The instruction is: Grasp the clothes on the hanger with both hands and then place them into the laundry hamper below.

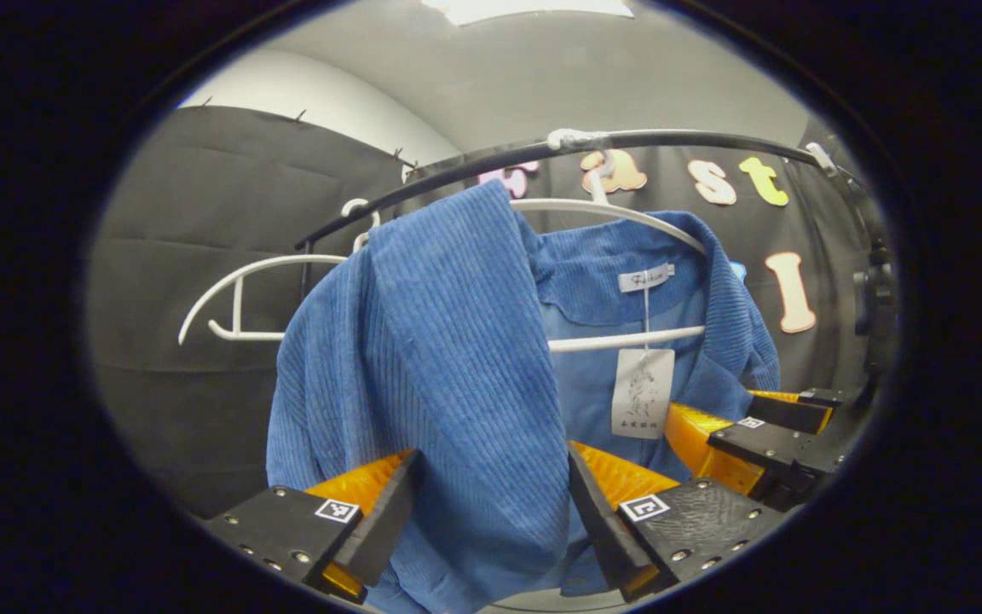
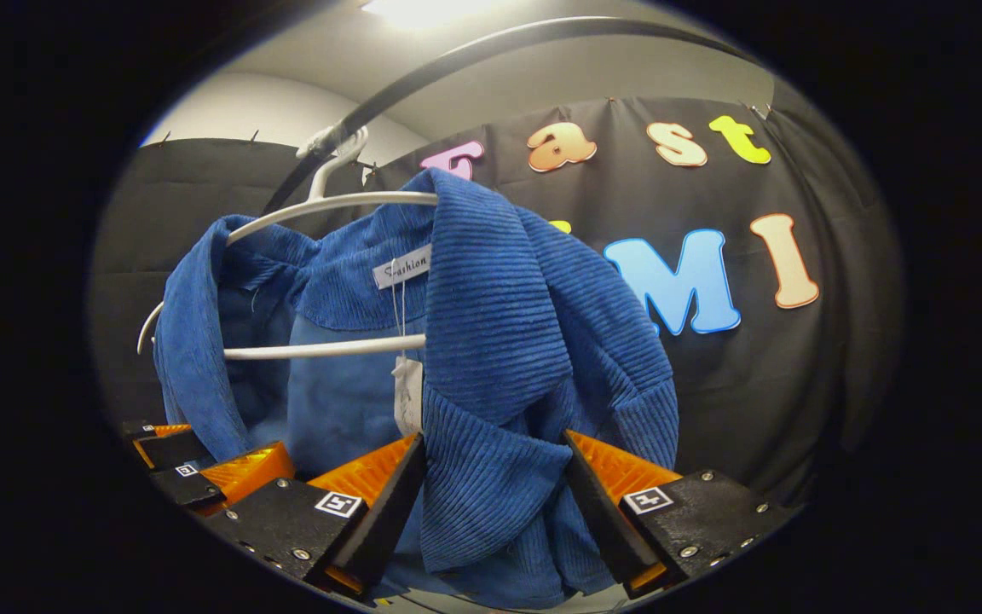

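A blue corduroy shirt (image 1: pixel 440 341) hangs on a white hanger (image 1: pixel 627 217) hooked over a black rail (image 1: pixel 474 162). In the left gripper view my left gripper (image 1: pixel 491 512) is shut on a fold of the shirt's shoulder, which runs taut up to a peak above the hanger. My right gripper (image 1: pixel 755 426) shows farther right, against the other shoulder. In the right gripper view my right gripper (image 2: pixel 495 503) is shut on a bunched fold of the shirt (image 2: pixel 508 341). The left gripper (image 2: pixel 201 465) sits low at the left there, and the hanger (image 2: pixel 329 203) shows beside the collar.
A second, bare white hanger (image 1: pixel 239 286) hangs on the rail to the left of the shirt. A paper tag (image 1: pixel 643 392) dangles from the collar between the two grippers. The black cloth wall stands close behind the rail (image 2: pixel 457 60).
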Action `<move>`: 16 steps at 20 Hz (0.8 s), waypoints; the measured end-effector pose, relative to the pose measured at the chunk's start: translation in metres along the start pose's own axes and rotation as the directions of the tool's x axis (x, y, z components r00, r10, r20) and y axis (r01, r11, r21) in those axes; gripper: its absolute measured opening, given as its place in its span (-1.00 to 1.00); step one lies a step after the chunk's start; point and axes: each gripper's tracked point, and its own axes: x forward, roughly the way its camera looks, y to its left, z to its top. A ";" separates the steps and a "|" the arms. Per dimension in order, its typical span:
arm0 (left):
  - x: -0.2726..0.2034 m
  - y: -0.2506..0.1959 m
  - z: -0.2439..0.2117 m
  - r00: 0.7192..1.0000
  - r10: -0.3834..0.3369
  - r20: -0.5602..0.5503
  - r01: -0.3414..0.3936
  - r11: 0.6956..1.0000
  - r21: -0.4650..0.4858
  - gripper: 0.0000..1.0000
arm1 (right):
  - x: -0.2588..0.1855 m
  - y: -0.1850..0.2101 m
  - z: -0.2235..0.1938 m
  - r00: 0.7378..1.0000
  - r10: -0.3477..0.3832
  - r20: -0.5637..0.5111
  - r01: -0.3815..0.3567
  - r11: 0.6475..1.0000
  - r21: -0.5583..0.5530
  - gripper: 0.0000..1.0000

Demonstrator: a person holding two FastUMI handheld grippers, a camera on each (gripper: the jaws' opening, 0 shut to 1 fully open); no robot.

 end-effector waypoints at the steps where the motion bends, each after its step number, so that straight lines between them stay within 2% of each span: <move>1: 0.000 0.004 -0.002 1.000 0.015 0.000 -0.015 1.000 -0.003 0.87 | 0.002 0.000 -0.003 1.000 -0.012 -0.001 0.012 1.000 0.001 0.90; 4: 0.000 0.007 -0.001 0.999 0.034 0.002 -0.034 0.999 0.020 0.87 | 0.013 -0.002 -0.011 0.999 -0.030 -0.017 0.030 0.999 0.030 0.89; 5: 0.003 0.007 -0.001 0.999 0.040 0.008 -0.041 0.999 0.025 0.67 | 0.017 -0.003 -0.016 0.999 -0.040 -0.035 0.041 0.998 0.045 0.87; 7: 0.003 0.008 -0.003 0.999 0.046 0.007 -0.046 0.999 0.019 0.28 | 0.022 -0.005 -0.023 0.996 -0.054 -0.072 0.060 0.995 0.083 0.56; 8: 0.004 0.010 -0.005 0.999 0.046 -0.001 -0.046 0.999 0.023 0.22 | 0.021 -0.006 -0.026 0.995 -0.060 -0.081 0.068 0.993 0.099 0.30; 9: 0.002 0.012 -0.005 0.999 0.049 0.002 -0.049 0.998 0.030 -0.03 | 0.021 -0.007 -0.028 0.994 -0.059 -0.088 0.069 0.991 0.111 0.18; 10: -0.004 0.015 -0.001 0.998 0.057 0.006 -0.057 0.998 0.027 -0.29 | 0.021 -0.008 -0.027 0.995 -0.063 -0.084 0.072 0.991 0.117 -0.33; 12: -0.003 0.024 0.002 0.997 0.069 0.018 -0.069 0.998 0.003 -0.80 | 0.018 -0.011 -0.023 0.995 -0.064 -0.072 0.071 0.993 0.093 -0.87; 14: -0.006 0.021 0.003 1.000 0.025 0.014 -0.025 0.999 -0.019 -0.98 | 0.013 -0.016 -0.017 0.996 -0.070 -0.053 0.072 0.996 0.043 -0.94; 16: -0.010 0.017 0.009 0.999 -0.018 0.040 0.018 1.000 -0.003 -0.98 | 0.004 -0.020 -0.008 0.996 -0.076 -0.042 0.076 0.997 0.012 -0.94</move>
